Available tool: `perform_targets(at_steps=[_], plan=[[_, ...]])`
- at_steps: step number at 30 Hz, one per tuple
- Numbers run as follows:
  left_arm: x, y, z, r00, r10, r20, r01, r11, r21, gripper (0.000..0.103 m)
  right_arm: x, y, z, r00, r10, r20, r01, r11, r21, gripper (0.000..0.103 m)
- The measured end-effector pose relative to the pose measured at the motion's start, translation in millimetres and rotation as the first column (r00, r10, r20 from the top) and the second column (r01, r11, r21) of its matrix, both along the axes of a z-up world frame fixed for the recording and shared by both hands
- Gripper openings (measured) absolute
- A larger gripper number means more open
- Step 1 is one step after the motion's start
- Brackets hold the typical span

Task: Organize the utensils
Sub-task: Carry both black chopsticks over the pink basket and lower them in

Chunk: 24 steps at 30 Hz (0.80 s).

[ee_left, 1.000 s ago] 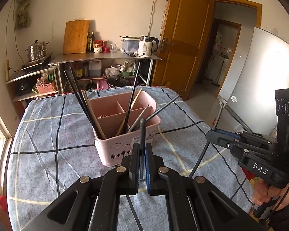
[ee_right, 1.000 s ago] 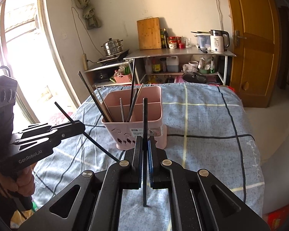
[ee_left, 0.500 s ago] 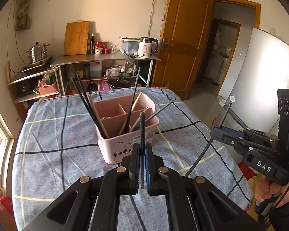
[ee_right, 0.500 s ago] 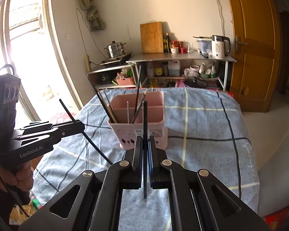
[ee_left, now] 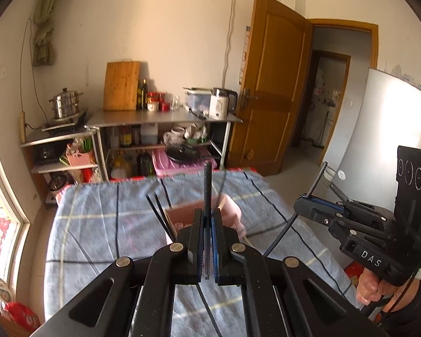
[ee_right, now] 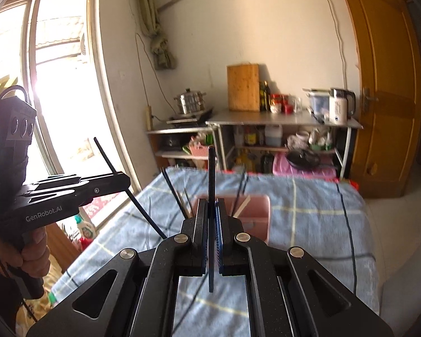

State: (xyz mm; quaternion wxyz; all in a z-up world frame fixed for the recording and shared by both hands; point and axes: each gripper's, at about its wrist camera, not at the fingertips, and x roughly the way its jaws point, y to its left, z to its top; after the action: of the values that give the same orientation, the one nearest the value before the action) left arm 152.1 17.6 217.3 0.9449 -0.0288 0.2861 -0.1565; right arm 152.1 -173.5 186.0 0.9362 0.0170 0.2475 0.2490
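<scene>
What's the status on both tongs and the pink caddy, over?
Left tongs shut on a black chopstick. Right tongs shut on another black chopstick. Pink caddy ahead on blue checked cloth, sticks already inside. Path clear.

Right tool (ee_right: 210,233) clamping black chopstick (ee_right: 211,174) upright, pink holder (ee_right: 255,210) behind, blurred

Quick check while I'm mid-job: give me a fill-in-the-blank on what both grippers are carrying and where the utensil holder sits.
1. The left gripper is shut on a single black ____.
2. The right gripper holds its chopstick with the free end pointing ____.
3. The pink utensil holder stands on a table covered by a checked ____ cloth.
4. On the steel counter, the wooden cutting board leans against the ____.

Missing words: chopstick; up; blue; wall
</scene>
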Motion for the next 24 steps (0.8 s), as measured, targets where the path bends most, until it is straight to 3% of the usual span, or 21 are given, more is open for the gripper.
perform_targets(at_steps=[5, 11, 16, 24], plan=[[21, 8, 13, 1.0, 0.015, 0.021, -0.014, 1.0, -0.009, 0.004, 18, 10, 12, 0.999, 0.0, 0.033, 0.0, 1.0, 0.024, 0.005], [45, 4, 9, 1.0, 0.018, 0.022, -0.018, 1.0, 0.015, 0.004, 38, 19, 20, 0.998, -0.009, 0.064, 0.006, 0.999, 0.049, 0.005], [57, 0, -7, 1.0, 0.016, 0.008, -0.016, 1.0, 0.022, 0.004, 50, 26, 13, 0.997, -0.016, 0.069, 0.014, 0.999, 0.034, 0.005], [71, -2, -47, 0.998, 0.01, -0.068, -0.008, 1.0, 0.029, 0.004, 63, 35, -19, 1.0, -0.017, 0.006, 0.017, 1.0, -0.011, 0.005]])
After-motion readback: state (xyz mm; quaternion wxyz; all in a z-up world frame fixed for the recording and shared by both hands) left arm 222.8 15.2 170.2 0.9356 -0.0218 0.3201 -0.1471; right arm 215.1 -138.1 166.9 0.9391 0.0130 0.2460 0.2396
